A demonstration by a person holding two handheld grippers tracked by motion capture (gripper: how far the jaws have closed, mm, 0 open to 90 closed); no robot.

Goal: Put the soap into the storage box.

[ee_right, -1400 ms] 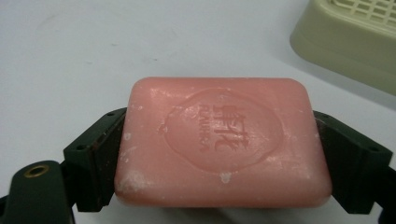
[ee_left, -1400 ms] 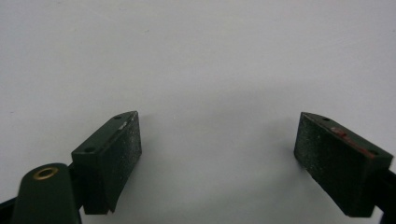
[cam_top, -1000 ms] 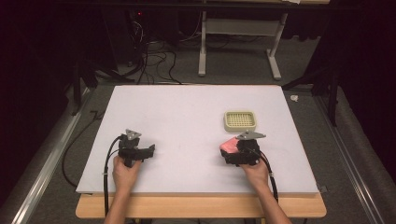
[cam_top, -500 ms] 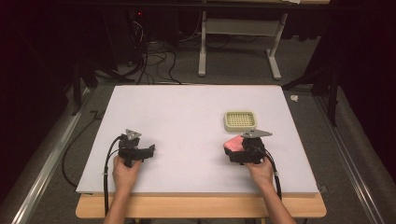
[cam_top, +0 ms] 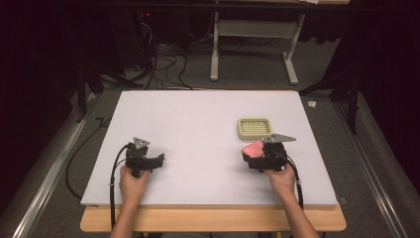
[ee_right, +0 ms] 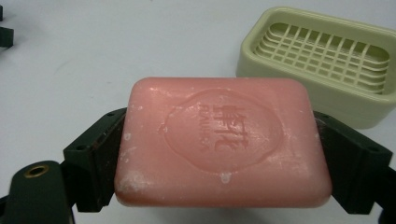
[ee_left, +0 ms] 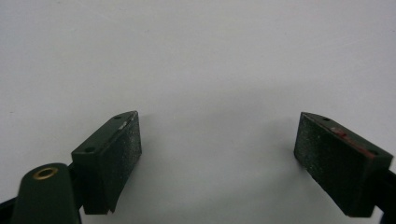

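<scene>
I have the right claw (ee_right: 219, 154) clenched on the pink soap bar (ee_right: 223, 142). In the right gripper view its two black jaws press against the bar's short ends, one on each side, and the bar spans the whole gap between them. The bar's broad stamped face is turned up toward the camera, showing an oval emblem with raised characters and a few pale flecks.

In the high view, I see the right claw (cam_top: 253, 154) near the front right part of the bench (cam_top: 198, 119), with the soap bar (cam_top: 251, 148) showing as a pink patch at its tip. The soap dish (cam_top: 254, 128), pale green with a grid insert, stands just beyond the bar toward the far edge of the bench. The bar is near the dish but not in it; in the right gripper view the soap dish (ee_right: 322, 58) lies behind and to one side of the bar, and I cannot tell whether the two touch.

I have the left claw (ee_left: 219, 154) released. In the left gripper view its jaws stand wide apart with only bare white bench surface (ee_left: 196, 56) between them. In the high view, the left claw (cam_top: 157, 159) sits near the front left part of the bench, well apart from the soap bar and the dish.

A hand holds each gripper from the front edge of the bench.
</scene>
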